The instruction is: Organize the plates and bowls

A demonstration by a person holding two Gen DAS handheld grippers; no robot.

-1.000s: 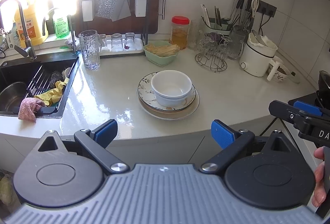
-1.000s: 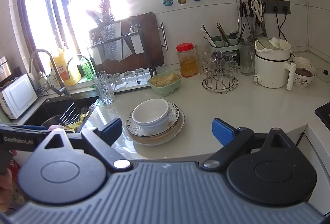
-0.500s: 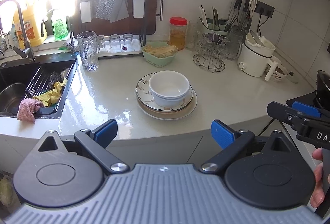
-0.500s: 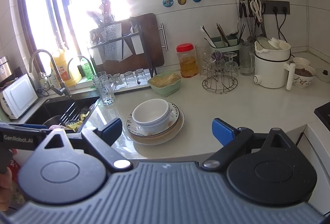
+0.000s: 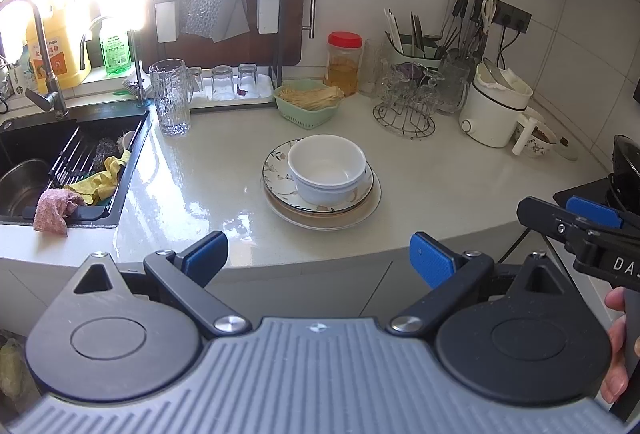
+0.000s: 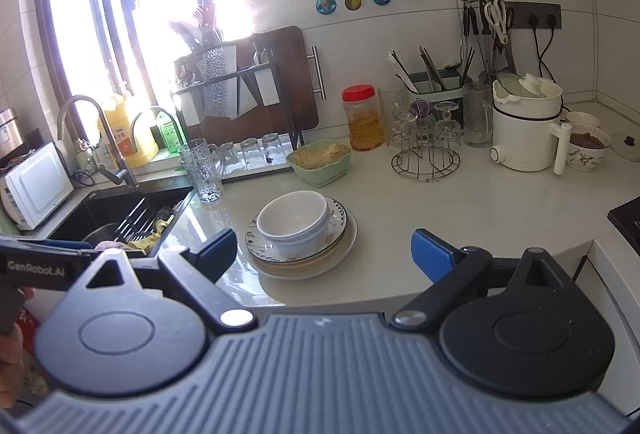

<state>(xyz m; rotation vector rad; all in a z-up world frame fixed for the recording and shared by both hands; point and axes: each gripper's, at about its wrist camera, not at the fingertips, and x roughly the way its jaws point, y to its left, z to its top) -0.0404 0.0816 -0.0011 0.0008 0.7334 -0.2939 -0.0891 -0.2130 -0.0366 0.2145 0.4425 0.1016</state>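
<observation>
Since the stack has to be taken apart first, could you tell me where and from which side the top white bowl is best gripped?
Grip the top white bowl by its near rim, one jaw inside and one outside, coming from above and the counter's front edge. It sits upright, nested in another bowl on the plates, so only the rim stands free. Both the left gripper and the right gripper are open.

The left gripper (image 6: 44, 266), seen at the left edge of the right wrist view, carries the white lettering "GenRobot.AI" on its black side. The right gripper (image 5: 592, 234), at the right edge of the left wrist view, shows white letters "DAS", cut off by the frame. The yellow detergent jug (image 5: 54, 52) and the green bottle (image 5: 115, 50) by the window bear printed labels too small and glare-washed to read.
</observation>
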